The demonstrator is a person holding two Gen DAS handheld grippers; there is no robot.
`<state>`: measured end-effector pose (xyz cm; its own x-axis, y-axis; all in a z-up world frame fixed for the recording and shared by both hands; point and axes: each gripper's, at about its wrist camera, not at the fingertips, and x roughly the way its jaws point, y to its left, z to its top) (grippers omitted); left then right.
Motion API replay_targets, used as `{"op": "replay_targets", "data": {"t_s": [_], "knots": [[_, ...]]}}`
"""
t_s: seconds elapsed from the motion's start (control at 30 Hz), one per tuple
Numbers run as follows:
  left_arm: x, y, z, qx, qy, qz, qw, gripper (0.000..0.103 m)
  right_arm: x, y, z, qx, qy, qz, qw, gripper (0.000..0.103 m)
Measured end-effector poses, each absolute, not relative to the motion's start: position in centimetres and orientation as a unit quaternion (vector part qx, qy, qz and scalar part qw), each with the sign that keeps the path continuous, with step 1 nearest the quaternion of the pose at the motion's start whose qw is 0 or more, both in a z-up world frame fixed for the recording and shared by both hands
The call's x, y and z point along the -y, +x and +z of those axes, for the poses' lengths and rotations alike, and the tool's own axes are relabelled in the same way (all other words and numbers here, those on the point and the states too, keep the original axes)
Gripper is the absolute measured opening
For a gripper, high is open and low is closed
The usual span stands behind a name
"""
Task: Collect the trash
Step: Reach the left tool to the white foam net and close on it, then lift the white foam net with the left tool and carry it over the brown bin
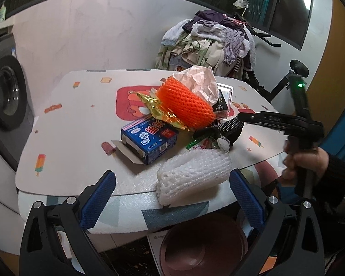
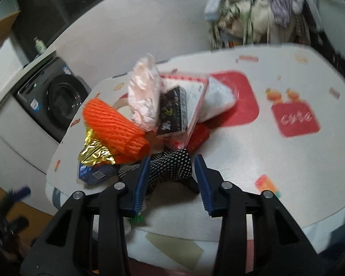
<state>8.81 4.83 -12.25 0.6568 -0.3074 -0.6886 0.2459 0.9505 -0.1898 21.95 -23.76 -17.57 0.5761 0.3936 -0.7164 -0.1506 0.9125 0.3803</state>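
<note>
Tabletop litter: right tongs (image 2: 172, 174) part-open astride dotted black wrapper (image 2: 172, 168); left tongs (image 1: 172, 197) wide apart, empty.

Left gripper (image 1: 172, 184): black frame, ribbed blue finger pads (image 1: 101, 197), silver screws at pivots. Right gripper (image 2: 172, 179): same build, green LED on its black handle. Right hand (image 1: 306, 163): bare skin, dark knit sleeve, grey cuff.
</note>
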Motion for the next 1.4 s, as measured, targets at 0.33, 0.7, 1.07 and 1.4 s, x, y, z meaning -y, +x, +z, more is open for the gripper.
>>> {"op": "replay_targets", "data": {"t_s": [0.33,0.7,1.07,1.4], "knots": [[-5.1,9.7,-13.5,-0.408,-0.086,-0.170,0.893,0.092,25.5,19.1,-14.8,-0.373,0.169,0.167,0.897,0.014],[-4.6,11.6,-15.2,-0.434,-0.116,-0.177,0.876,0.088,28.1,16.9,-9.8,-0.294,0.135,0.125,0.938,0.013],[-6.8,15.3,-18.0,-0.463,-0.222,-0.160,0.843,0.076,28.9,14.1,-10.1,-0.304,0.101,0.117,0.940,0.013],[-6.6,17.2,-21.6,-0.491,-0.249,-0.165,0.818,0.042,29.4,12.8,-11.6,-0.326,0.104,0.115,0.933,0.013]]}}
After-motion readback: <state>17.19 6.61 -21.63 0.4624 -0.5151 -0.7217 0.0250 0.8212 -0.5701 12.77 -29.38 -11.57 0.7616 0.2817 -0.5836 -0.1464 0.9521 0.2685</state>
